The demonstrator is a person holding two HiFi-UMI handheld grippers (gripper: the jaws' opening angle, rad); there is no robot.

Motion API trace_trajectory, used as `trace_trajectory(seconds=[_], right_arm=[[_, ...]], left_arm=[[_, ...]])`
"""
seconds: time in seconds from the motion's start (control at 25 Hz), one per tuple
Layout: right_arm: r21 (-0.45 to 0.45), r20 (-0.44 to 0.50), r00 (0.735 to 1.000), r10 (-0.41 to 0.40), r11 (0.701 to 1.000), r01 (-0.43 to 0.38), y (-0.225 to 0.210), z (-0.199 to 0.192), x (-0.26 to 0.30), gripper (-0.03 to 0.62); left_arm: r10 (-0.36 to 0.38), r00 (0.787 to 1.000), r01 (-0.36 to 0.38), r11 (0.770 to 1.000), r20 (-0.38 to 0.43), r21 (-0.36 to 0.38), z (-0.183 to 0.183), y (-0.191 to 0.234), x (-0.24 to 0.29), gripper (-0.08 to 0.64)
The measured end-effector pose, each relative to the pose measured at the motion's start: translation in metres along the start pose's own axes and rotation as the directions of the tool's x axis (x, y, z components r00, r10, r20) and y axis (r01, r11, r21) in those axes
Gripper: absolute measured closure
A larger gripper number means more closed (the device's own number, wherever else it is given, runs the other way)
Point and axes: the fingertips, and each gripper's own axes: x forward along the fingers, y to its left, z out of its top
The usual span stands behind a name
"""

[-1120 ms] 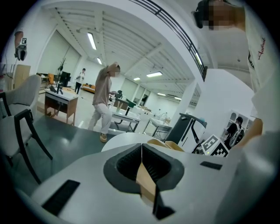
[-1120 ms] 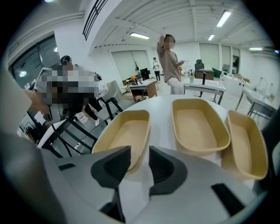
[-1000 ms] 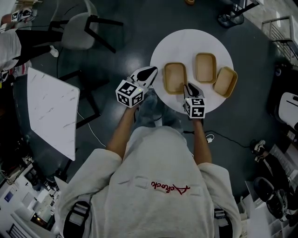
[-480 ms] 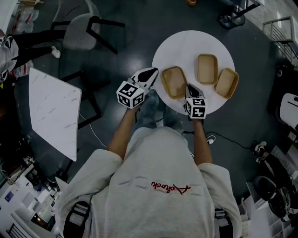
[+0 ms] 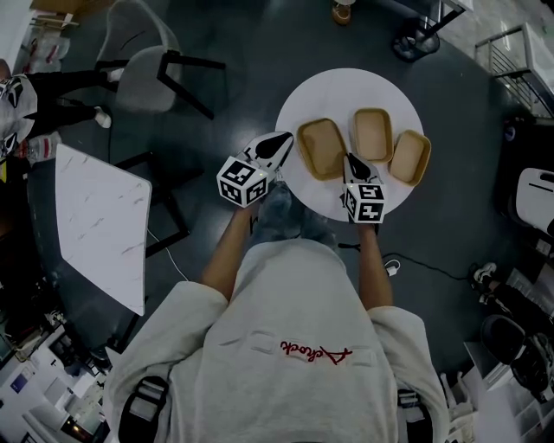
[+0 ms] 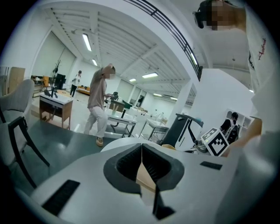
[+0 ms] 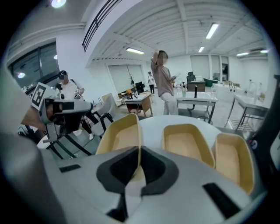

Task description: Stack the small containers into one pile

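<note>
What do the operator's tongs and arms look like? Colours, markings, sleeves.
The left tongs and right tongs are pale shells tapering to a point, with black ribbed pads inside. Each has a marker cube of black-and-white squares at the rear. No cables show. The sweatshirt is light, with red script and sleeves ending near the elbows.

In the right gripper view the right tongs [image 7: 139, 148] cover the near end of the left container [image 7: 118, 133] at 6 o'clock, hiding the stretch of rim pinched between the pads. Their body also cuts off the right container [image 7: 229, 157] at 5 o'clock. In the left gripper view the left tongs [image 6: 141, 146] block nearly all of the desk [image 6: 120, 141]; a tan sliver behind the pads is too little to name. In the head view, a small brown object [image 5: 344, 10] at 12 o'clock is cropped by the top edge.
</note>
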Motion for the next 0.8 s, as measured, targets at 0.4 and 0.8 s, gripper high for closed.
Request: trace_trajectory(seconds=[0.4, 0.8], right_arm=[[0.027, 0.104, 0.989, -0.101, 0.995, 0.099, -0.05, 0.048, -0.028, 0.56], [0.094, 0.13, 0.967, -0.221, 0.973, 0.21, -0.112, 0.057, -0.063, 0.56]], left_arm=[[-0.053, 0.998, 0.051, 0.997, 0.023, 0.059, 0.037, -0.022, 0.024, 0.548], [-0.139, 0.99, 0.138, 0.985, 0.005, 0.104, 0.061, -0.051, 0.065, 0.548]])
